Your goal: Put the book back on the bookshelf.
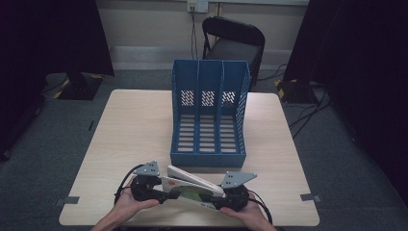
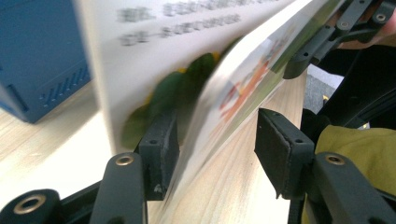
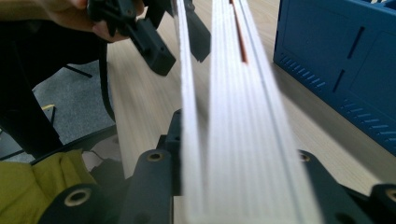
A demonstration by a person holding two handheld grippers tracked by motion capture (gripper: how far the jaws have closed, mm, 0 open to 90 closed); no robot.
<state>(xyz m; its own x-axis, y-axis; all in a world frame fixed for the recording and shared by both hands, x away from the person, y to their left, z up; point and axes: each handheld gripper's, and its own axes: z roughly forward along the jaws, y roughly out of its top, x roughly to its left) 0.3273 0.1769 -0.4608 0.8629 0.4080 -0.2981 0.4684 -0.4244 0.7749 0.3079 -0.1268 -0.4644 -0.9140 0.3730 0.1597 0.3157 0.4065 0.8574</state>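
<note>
Holding a picture book [image 1: 192, 190] between them, the left gripper [image 1: 161, 191] stands open around one end. The right gripper [image 1: 226, 198] clamps the other end, with a blue file rack [image 1: 208, 115] just beyond both.

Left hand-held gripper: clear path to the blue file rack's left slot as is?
Probably not yet. The left hand-held gripper has the book between its jaws, shared with the right hand-held gripper. The rack itself stands unobstructed ahead.

I see a pale wooden table [image 1: 134, 130]; a blue three-slot file rack [image 1: 209, 113] stands on it, toward the far middle, on grey carpet floor [image 1: 62, 144].
</note>
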